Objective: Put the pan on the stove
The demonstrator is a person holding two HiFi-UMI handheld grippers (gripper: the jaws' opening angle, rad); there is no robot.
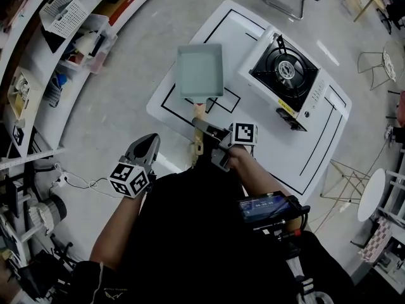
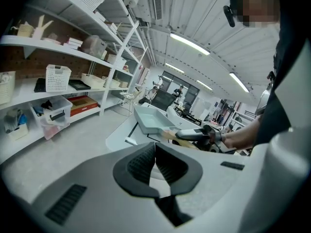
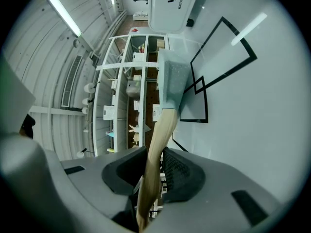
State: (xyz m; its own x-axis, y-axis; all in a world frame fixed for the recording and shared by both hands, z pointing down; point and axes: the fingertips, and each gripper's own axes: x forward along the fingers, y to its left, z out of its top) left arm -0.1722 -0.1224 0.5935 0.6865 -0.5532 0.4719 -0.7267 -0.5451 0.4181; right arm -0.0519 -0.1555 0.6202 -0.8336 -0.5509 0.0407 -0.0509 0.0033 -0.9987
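Pale green rectangular pan [image 1: 200,71] is upper centre in the head view, over the white, black-lined desk [image 1: 316,151], just left of the white gas stove [image 1: 285,68] with its round black burner. Its long axis runs up and down the frame, the smooth light wooden handle [image 1: 199,114] pointing down. The right claw [image 1: 204,128] clamps that handle. The left claw [image 1: 147,145], lower left, is pinched together and empty. Grey floor, with white shelving [image 1: 38,75] at the left.

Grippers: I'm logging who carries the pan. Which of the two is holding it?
The right gripper: its fingers are shut on the wooden handle of the pan. The left gripper is shut on nothing, off the table.
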